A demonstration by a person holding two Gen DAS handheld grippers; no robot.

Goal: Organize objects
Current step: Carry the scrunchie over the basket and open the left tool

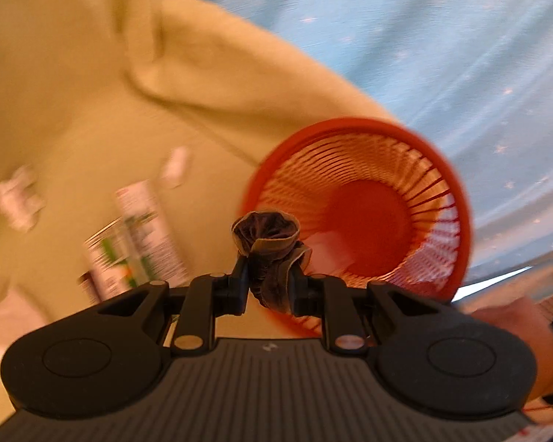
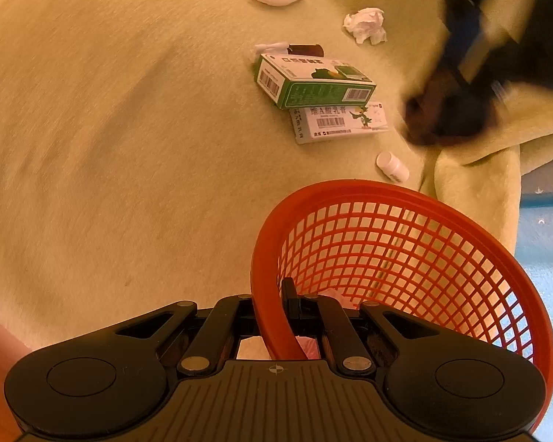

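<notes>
Already left gripper (image 1: pixel 268 276) clenched on dark scrunched sock (image 1: pixel 267 246), held just short of red mesh basket (image 1: pixel 354 221) rim; basket mouth lay ahead-right. Right gripper (image 2: pixel 272 305) pinched basket rim (image 2: pixel 265 294), tilting it toward sock.

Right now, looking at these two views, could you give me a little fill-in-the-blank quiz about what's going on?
1. The left gripper pinches a dark ____.
2. The right gripper grips the rim of a red ____.
3. The green box lies partly on top of a ____ box.
4. A crumpled tissue lies on the ____ blanket.

Missing words: cloth; basket; white; yellow
</notes>
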